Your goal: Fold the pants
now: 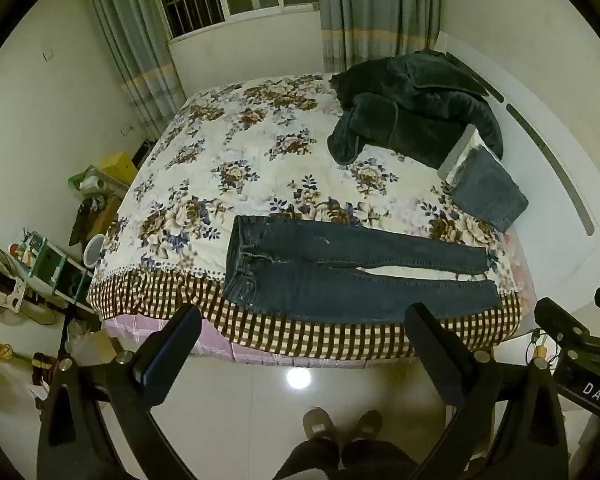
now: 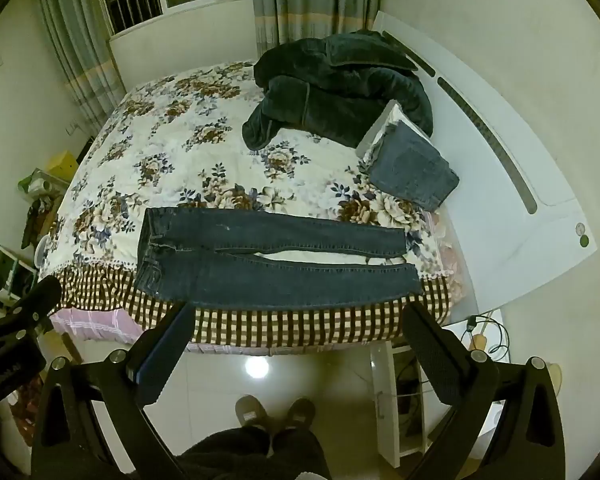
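Lying flat along the near edge of the bed [image 1: 260, 152], the jeans [image 1: 340, 276] stretch crosswise, waistband toward nine o'clock and both leg cuffs toward three, the two legs side by side with a thin sliver of quilt showing between them. Neither tool touches them. The left gripper [image 1: 302, 344] hangs above the tiled floor, short of the mattress edge, its jaws spread wide with nothing between them; the right gripper [image 2: 296, 340] hovers likewise, jaws spread and empty, its tips just shy of the checked quilt border. From the right wrist view the jeans [image 2: 268, 264] sit straight ahead at twelve o'clock. Farther back, at about one o'clock, a dark jacket [image 1: 412, 116] lies crumpled near the headboard [image 2: 500, 128], and a folded grey denim piece [image 1: 488, 192] rests on a pale pillow [image 1: 458, 154] just beside it. At nine o'clock, off the bed, a small green shelf [image 1: 56, 268] holds clutter too small to make out, and a white bowl [image 1: 93, 251] stands close to the bed corner; whether anything is in it I cannot tell. Two slippers [image 1: 340, 426] stand on the floor below the grippers.
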Demonstrator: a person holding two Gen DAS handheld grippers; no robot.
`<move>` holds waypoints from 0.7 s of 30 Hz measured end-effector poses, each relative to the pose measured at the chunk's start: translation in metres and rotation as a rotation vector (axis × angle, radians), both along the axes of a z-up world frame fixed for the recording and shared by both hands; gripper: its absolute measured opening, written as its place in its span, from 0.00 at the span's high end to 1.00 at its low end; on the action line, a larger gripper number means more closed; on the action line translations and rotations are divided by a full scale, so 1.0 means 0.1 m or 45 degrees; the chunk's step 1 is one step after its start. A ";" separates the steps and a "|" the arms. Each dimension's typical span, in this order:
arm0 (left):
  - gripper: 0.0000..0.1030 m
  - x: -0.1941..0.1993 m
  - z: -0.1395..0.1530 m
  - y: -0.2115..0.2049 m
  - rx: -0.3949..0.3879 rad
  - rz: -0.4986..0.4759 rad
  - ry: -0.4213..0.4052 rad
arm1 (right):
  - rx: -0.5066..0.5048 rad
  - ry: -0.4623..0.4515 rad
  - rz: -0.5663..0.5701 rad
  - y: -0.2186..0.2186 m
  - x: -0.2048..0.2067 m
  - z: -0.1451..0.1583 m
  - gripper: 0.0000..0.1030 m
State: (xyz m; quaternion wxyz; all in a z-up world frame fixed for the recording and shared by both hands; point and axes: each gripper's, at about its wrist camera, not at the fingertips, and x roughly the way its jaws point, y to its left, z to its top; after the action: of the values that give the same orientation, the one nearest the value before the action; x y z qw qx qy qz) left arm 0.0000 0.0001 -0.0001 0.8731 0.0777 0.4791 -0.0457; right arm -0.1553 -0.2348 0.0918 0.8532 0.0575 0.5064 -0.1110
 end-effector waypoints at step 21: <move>0.00 0.01 -0.02 -0.01 0.006 0.000 0.003 | -0.004 0.015 0.017 0.00 -0.06 0.02 0.00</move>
State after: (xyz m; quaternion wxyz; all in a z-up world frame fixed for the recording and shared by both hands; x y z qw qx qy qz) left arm 0.0012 -0.0012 -0.0017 0.8725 0.0796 0.4801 -0.0448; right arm -0.1614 -0.2349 0.0942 0.8511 0.0521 0.5116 -0.1063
